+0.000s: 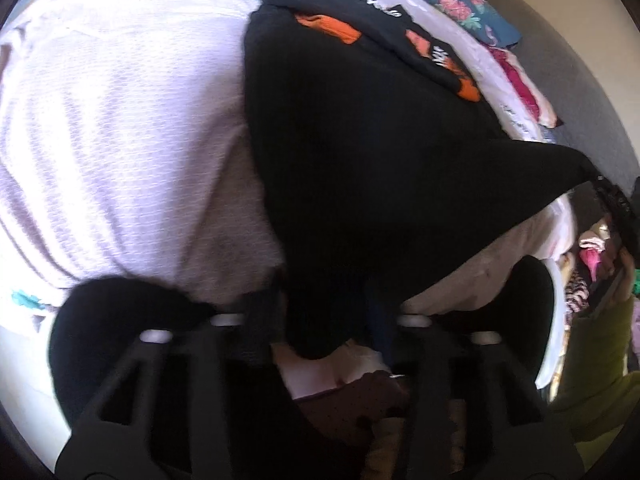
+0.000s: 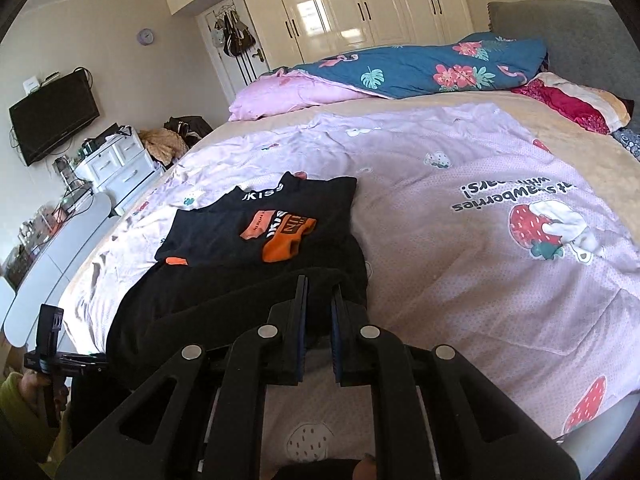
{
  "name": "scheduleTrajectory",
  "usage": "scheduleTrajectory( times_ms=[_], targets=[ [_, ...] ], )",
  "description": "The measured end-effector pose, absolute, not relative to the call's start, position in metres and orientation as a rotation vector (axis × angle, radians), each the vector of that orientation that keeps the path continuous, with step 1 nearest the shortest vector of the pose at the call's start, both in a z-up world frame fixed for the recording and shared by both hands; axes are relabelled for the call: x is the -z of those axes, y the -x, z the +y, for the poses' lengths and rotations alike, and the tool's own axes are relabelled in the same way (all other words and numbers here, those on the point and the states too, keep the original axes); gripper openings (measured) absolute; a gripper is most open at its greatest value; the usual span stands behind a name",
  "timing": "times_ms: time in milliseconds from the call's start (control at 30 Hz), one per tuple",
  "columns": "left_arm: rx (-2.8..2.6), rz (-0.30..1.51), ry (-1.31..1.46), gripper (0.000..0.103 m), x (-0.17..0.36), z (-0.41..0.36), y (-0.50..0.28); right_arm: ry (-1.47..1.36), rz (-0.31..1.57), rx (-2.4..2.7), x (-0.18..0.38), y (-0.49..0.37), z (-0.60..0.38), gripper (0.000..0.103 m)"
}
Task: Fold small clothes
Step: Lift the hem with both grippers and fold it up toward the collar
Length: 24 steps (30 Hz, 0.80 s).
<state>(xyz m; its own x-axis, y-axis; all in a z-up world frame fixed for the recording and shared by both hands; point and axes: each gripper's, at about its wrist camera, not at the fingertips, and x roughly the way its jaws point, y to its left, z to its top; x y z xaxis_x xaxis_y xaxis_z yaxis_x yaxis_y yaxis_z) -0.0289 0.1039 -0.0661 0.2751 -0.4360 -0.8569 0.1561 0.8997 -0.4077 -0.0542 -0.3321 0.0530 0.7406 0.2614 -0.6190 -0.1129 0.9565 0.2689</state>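
A black cloth (image 2: pixel 224 300) lies across the near part of the pink strawberry bed cover (image 2: pixel 440 240), and its near edge is lifted. Behind it is a black top with orange print (image 2: pixel 276 228); I cannot tell whether the two are one garment. My right gripper (image 2: pixel 319 292) is shut on the cloth's near edge. In the left wrist view the black cloth (image 1: pixel 360 180) stretches as a taut sheet. One end hangs between the fingers of my left gripper (image 1: pixel 324 320), which is shut on it. The other corner runs to the right gripper (image 1: pixel 614 204) at the right edge. The left gripper (image 2: pixel 50 320) also shows in the right wrist view, low on the left.
A blue floral quilt (image 2: pixel 420 64), a pink quilt (image 2: pixel 288 94) and a red blanket (image 2: pixel 572 108) lie at the bed's far end by the grey headboard (image 2: pixel 560 28). Left of the bed stand a white table (image 2: pixel 60 248), white drawers (image 2: pixel 120 160) and a wall television (image 2: pixel 52 116).
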Motion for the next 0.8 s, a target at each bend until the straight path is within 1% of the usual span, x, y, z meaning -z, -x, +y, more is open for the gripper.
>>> scheduleTrajectory(
  times_ms=[33, 200, 433, 533, 800],
  targets=[
    [0.397, 1.227, 0.238, 0.002, 0.065, 0.1, 0.028, -0.223, 0.709, -0.205, -0.052, 0.054, -0.333, 0.009],
    [0.403, 1.177, 0.225, 0.002, 0.048, 0.1, 0.028, -0.238, 0.704, -0.204, -0.053, 0.055, -0.332, 0.009],
    [0.388, 1.0, 0.256, 0.002, -0.013, 0.128, 0.02, -0.237, 0.671, -0.206, -0.065, 0.053, -0.331, 0.009],
    [0.378, 0.941, 0.271, 0.002, -0.031, 0.137, 0.013, -0.238, 0.653, -0.204, -0.071, 0.051, -0.33, 0.009],
    [0.355, 0.828, 0.285, 0.002, -0.063, 0.142, -0.002, -0.231, 0.612, -0.205, -0.091, 0.038, -0.327, 0.009]
  ],
)
